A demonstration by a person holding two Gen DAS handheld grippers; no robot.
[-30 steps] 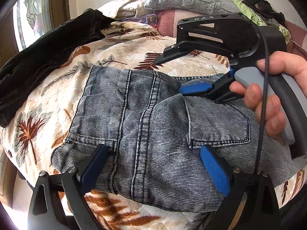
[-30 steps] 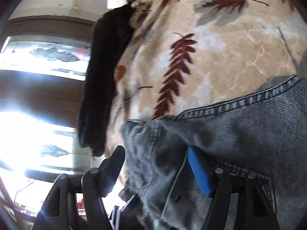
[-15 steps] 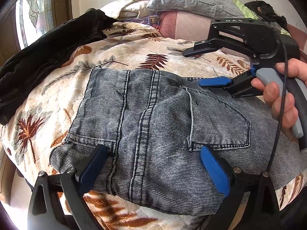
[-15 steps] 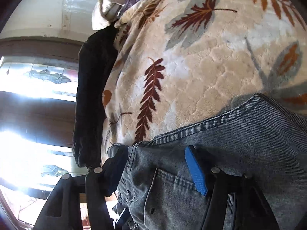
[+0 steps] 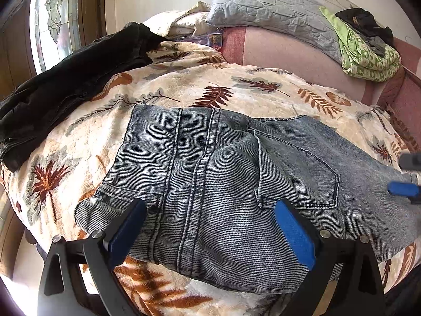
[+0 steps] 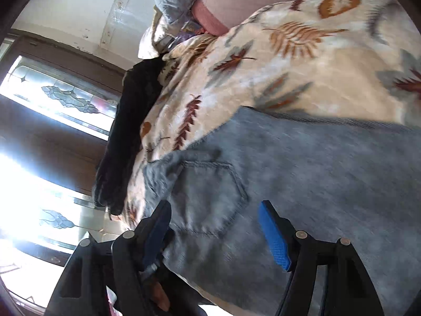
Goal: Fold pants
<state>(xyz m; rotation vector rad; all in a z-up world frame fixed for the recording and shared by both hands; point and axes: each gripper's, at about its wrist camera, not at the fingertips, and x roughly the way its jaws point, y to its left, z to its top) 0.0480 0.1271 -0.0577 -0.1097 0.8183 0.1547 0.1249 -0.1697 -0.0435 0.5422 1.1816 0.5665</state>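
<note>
The left gripper (image 5: 210, 234) hangs over the near edge of the jeans (image 5: 223, 184) with its jaws spread wide. The blue pads (image 5: 294, 237) sit apart with denim showing between and beyond them, and whether either pad touches the cloth cannot be told; nothing is clamped. The double centre seam of the jeans runs up between the two fingers, a back pocket (image 5: 297, 168) lies just beyond the right-hand finger, and the waistband corner lies just beyond the left-hand one.

The right gripper (image 6: 218, 231) also has its jaws parted, having just been opening, and it holds nothing. In its own blurred view the jeans (image 6: 302, 184) fill the space between the fingers, with the pocket (image 6: 210, 197) lying just ahead of the gap. From the left wrist view only its blue tip (image 5: 402, 191) pokes in at the far right edge of the jeans.

The jeans lie flat, back side up, in the middle of a cream leaf-print blanket (image 5: 250, 89). To the left of the jeans, well apart, a black garment (image 5: 65, 87) is draped along the blanket's edge by the window (image 5: 58, 18). Beyond the jeans, past the blanket, sit a grey quilted pillow (image 5: 276, 8) and a green cloth (image 5: 365, 55) on a pink backrest (image 5: 289, 55).
</note>
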